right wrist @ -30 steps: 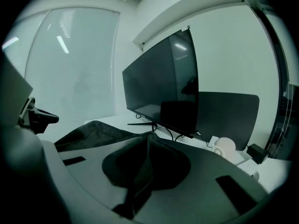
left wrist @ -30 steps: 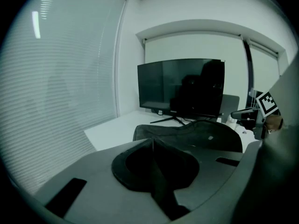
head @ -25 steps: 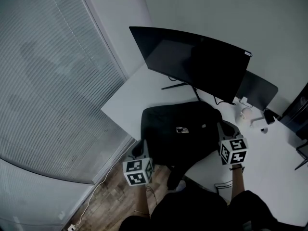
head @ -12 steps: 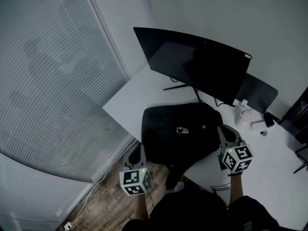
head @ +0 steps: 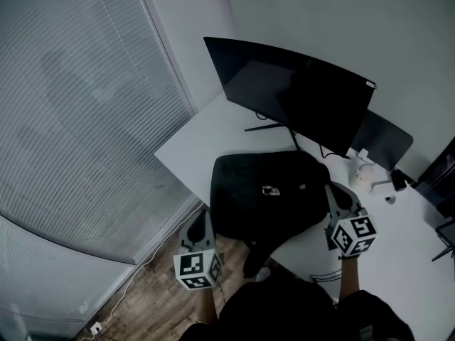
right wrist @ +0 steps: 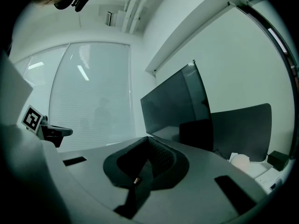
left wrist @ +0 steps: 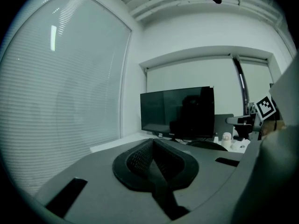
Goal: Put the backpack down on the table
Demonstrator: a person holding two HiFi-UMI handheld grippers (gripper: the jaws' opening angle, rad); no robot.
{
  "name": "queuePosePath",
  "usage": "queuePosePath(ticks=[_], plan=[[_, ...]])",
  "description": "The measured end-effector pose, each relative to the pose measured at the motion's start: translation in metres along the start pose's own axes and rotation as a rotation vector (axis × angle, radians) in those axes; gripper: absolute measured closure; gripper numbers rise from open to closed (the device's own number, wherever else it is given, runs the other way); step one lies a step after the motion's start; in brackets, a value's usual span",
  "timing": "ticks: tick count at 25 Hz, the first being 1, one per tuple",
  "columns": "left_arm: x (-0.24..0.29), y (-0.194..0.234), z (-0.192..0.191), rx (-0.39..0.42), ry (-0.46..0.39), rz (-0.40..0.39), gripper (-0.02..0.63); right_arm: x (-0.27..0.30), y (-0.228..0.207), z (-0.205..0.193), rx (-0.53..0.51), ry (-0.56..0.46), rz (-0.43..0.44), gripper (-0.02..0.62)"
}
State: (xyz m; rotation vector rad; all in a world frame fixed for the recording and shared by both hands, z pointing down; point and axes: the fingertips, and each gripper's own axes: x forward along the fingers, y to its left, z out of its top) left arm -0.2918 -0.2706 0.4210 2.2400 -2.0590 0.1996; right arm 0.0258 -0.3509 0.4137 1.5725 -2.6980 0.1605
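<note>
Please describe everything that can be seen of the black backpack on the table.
The backpack is black, apparently soft matte fabric, rectangular with rounded corners. It lies flat on the white table, before the monitor, and covers the table's near corner. A small pale tag sits near its middle. Below its near edge a dark strip, perhaps a strap, hangs toward the floor. The left gripper and the right gripper flank it, jaws together; whether either touches it cannot be told.
</note>
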Motion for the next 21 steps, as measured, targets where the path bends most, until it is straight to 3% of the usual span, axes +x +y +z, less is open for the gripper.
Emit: queuePosePath(ticks=[21], plan=[[-0.0029,0.0044,-0.0063,0.001,0.014,0.009,0.591,0.0009,-0.0044,-0.0062,-0.013,0.023,-0.006,0.583]])
